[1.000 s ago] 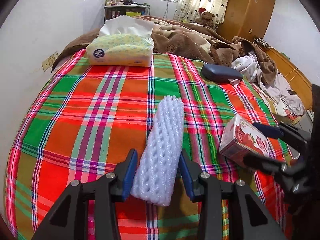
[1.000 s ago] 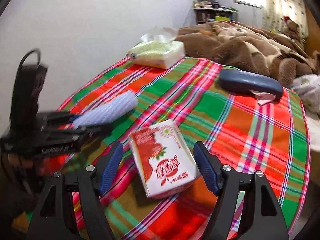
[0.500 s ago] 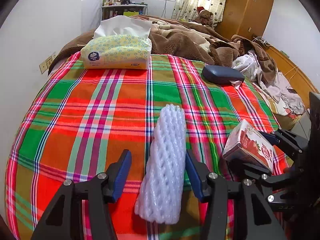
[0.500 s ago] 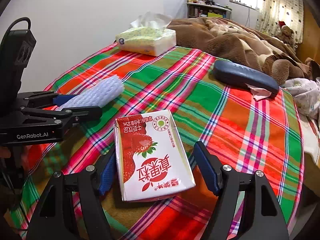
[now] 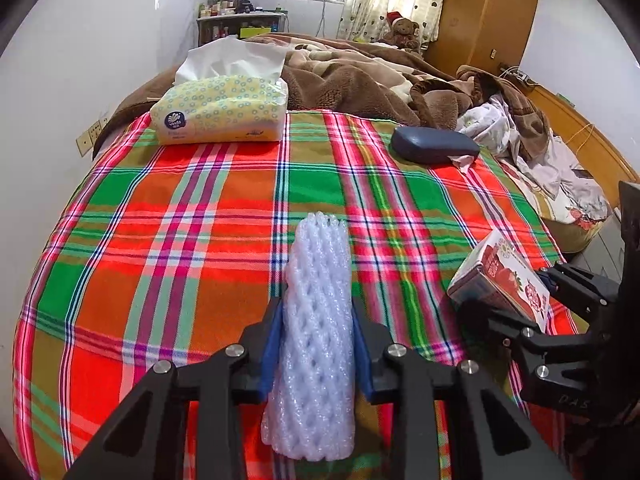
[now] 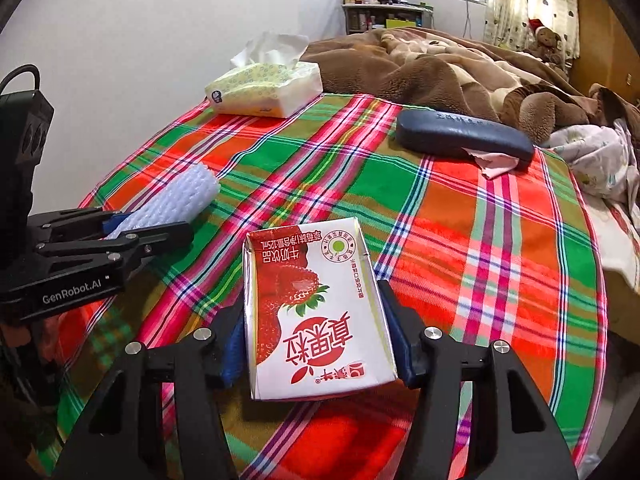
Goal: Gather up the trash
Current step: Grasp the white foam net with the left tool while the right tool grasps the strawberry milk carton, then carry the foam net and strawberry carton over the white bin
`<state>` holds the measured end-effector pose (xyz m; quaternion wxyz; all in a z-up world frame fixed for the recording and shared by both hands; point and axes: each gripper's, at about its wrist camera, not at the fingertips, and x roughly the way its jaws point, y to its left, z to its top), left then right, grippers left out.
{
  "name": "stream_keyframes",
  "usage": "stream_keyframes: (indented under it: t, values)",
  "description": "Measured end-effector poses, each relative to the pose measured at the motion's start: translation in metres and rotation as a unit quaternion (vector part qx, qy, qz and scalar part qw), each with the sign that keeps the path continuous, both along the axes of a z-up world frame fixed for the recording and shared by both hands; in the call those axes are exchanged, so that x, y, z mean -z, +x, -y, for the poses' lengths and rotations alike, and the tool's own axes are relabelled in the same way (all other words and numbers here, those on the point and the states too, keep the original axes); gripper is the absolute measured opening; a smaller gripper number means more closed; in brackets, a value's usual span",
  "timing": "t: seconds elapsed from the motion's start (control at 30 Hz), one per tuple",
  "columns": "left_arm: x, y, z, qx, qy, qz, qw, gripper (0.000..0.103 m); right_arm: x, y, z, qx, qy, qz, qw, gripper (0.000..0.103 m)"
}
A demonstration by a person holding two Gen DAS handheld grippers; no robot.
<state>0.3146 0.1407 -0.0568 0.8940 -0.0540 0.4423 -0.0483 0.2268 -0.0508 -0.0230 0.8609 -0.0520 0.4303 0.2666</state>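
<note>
A white foam net sleeve point(image 5: 318, 280) lies lengthwise on the plaid cloth point(image 5: 180, 220). My left gripper point(image 5: 316, 314) is closing, and its blue pads squeeze the sleeve's near half from both sides. In the right wrist view the sleeve point(image 6: 180, 196) pokes out of the left gripper point(image 6: 132, 228) at the left. A red and white strawberry milk carton point(image 6: 316, 300) sits between the blue pads of my right gripper point(image 6: 314, 320). Those jaws are closing, with both pads against the carton's sides. The left wrist view shows the carton point(image 5: 500, 276) tilted in the right gripper point(image 5: 520, 298).
A yellow tissue pack point(image 5: 220, 110) rests at the cloth's far left by the wall. A dark blue glasses case point(image 5: 434, 145) lies at the far right. Behind them are a brown blanket point(image 5: 360, 76) and crumpled clothes point(image 5: 540, 160); the bed's edge drops off at the right.
Both pairs of jaws have narrowed. The left pads now press into the foam sleeve, and the right pads have come in against the carton, which now points straight ahead between them.
</note>
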Motion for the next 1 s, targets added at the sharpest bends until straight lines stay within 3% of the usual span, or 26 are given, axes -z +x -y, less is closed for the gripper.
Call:
stream_keyframes:
  t: [0.33,1.0]
  values:
    - [-0.024,-0.037,0.028,0.023,0.012,0.023,0.9994,0.032,-0.017,-0.023,0.024,0.035,0.018,0.013,0.999,0.058]
    - [-0.08,-0.131,0.135,0.118,0.008,0.083,0.9896,0.032,-0.064,-0.105,0.127,0.139,0.046,0.068,0.987,0.059]
